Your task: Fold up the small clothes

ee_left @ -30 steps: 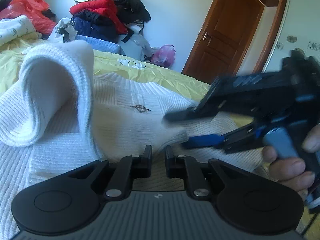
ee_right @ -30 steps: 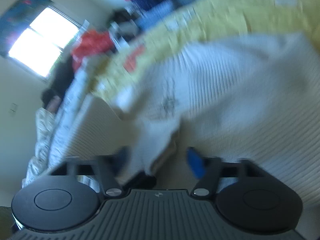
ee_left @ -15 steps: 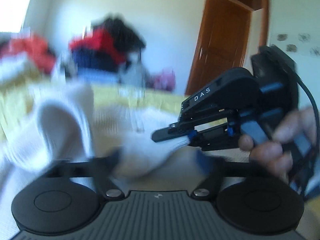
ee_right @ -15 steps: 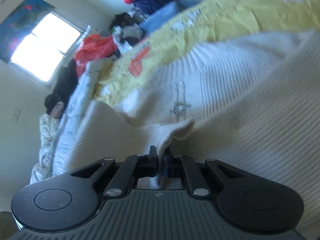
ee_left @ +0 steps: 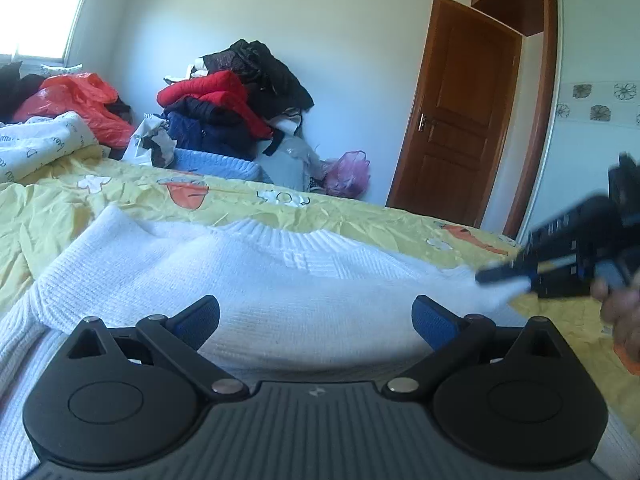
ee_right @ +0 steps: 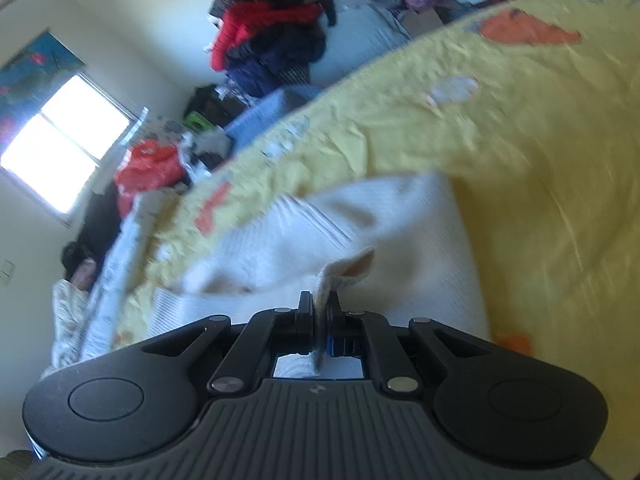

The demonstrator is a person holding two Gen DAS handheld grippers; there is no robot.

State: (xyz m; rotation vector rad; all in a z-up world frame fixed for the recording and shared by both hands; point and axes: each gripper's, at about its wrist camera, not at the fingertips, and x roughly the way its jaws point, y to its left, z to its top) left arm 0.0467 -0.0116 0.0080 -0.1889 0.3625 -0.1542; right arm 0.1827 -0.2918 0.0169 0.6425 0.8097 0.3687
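Hovering low over the white knit sweater [ee_left: 280, 280], the left gripper [ee_left: 316, 318] is released: its two blue-padded fingers [ee_left: 198, 320] stand wide apart with nothing between them. One sweater lies flat directly ahead of and beneath this claw, its ribbed collar at the far edge, spread on the yellow bedsheet [ee_left: 80, 200]. To the claw's right, the right gripper [ee_left: 560, 264] appears motion-blurred, held in the person's hand [ee_left: 620, 312] and pinching the sweater's right corner. Beyond the claw, one pile of clothes [ee_left: 236, 104] stands against the wall, one red plastic bag [ee_left: 84, 100] lies at far left, one pink bag [ee_left: 348, 174] sits on the floor beside the pile, and one wooden door [ee_left: 460, 120] stands at far right. From the right wrist view, the right gripper [ee_right: 318, 312] is clenched on an edge of the white knit sweater [ee_right: 340, 232]; the fabric passes between the closed fingers and rises in a small raised fold just ahead of the tips. This view is rolled and blurred. The yellow bedsheet [ee_right: 520, 140] fills the area ahead and right of the claw. The pile of clothes [ee_right: 272, 32] and one window [ee_right: 60, 152] lie far ahead and to the left.
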